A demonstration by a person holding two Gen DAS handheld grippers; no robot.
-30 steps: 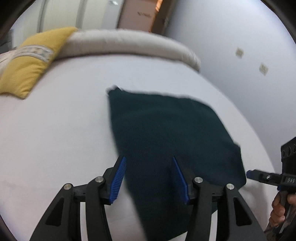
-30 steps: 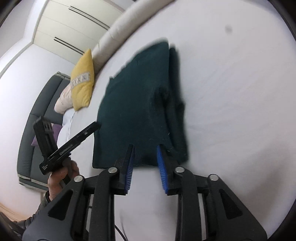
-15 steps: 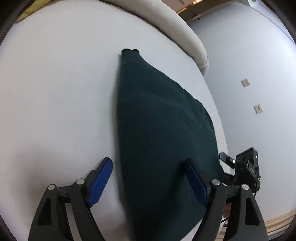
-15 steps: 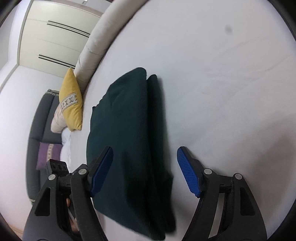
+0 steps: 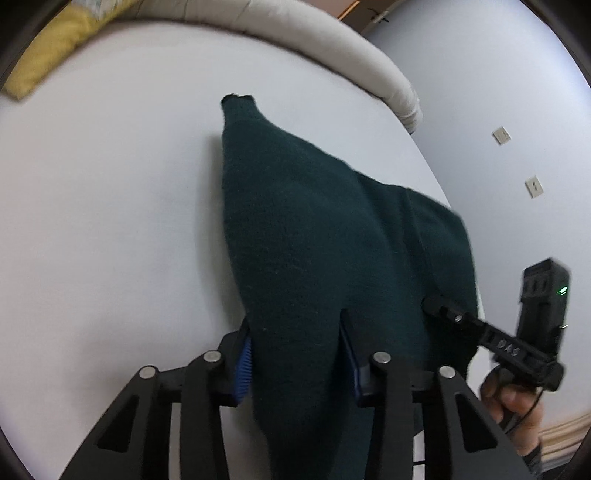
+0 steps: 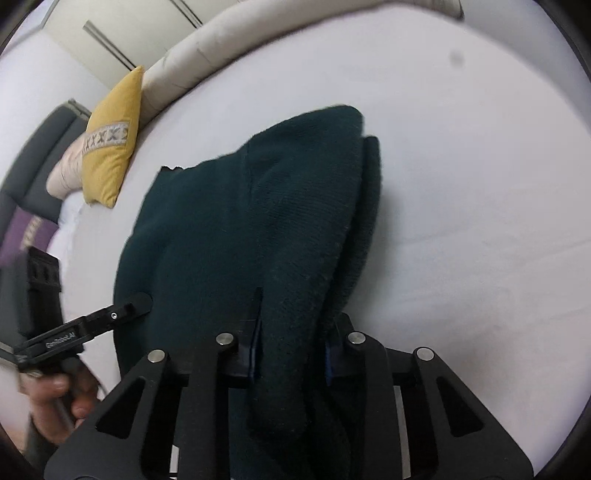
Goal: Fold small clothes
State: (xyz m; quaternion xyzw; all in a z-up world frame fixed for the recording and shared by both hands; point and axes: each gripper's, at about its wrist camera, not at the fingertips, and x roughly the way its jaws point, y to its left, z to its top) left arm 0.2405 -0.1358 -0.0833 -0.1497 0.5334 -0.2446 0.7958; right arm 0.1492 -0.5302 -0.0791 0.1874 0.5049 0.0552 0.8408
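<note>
Now both grippers, left gripper [image 5: 295,354] & right gripper [image 6: 291,350], clamp sweater [image 5: 314,240] near edge.

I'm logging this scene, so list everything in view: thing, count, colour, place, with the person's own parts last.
Garment: one, dark green knit, partly folded, on the bed, near edge raised.
Bed: one, white sheet, under the garment.
Bolster: one, cream, curving along the bed's far edge.
Cushion: one, yellow with a patterned band, by the bolster.
Pale pillow: one, beige, behind the cushion.
Sofa: one, grey, past the bed.
Wardrobe doors: cream, far wall.
Wall plates: two, beige, on the white wall.
Left hand-held gripper: one, black with blue pads, shut on the garment's near edge.
Right hand-held gripper: one, same colours, likewise shut on the garment.
</note>
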